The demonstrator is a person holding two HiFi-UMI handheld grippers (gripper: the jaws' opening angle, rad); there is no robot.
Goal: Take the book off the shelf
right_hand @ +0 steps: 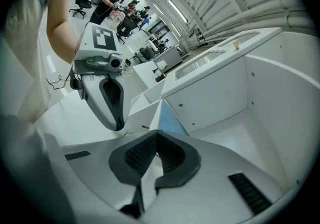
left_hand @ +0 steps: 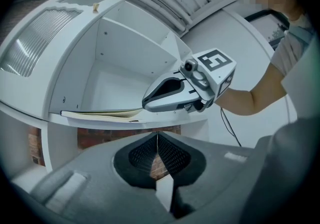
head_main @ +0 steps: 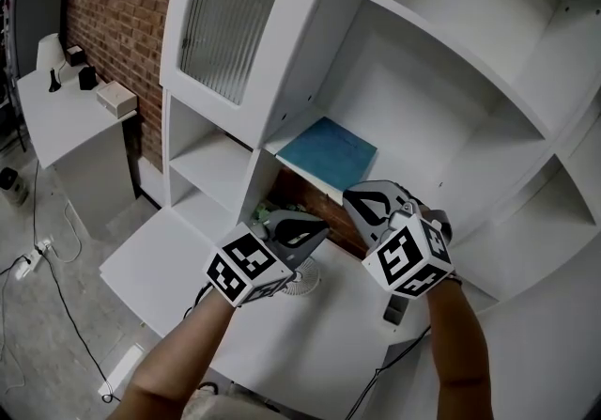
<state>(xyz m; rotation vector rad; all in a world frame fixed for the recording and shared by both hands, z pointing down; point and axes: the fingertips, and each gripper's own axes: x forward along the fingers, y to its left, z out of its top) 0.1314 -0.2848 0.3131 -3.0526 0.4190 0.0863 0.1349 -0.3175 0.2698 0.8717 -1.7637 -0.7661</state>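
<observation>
A blue book point(head_main: 326, 152) lies flat on a middle shelf point(head_main: 293, 131) of the white shelf unit. My right gripper point(head_main: 350, 195) is at the book's near edge with its jaws together; I cannot see any contact with the book. In the right gripper view the right gripper point(right_hand: 157, 133) is shut, and the blue cover point(right_hand: 171, 121) shows just past its tips. My left gripper point(head_main: 322, 225) hangs below and left of the book, shut and holding nothing. In the left gripper view the left gripper point(left_hand: 158, 136) points under the shelf, where the book point(left_hand: 102, 114) shows edge-on.
A cabinet door with ribbed glass point(head_main: 225, 28) stands to the left of the open shelves. Under the book's shelf there is a brick-backed gap with a small white fan point(head_main: 300, 278). A white side table point(head_main: 66, 117) with a box point(head_main: 115, 99) stands at far left. Cables point(head_main: 38, 254) lie on the floor.
</observation>
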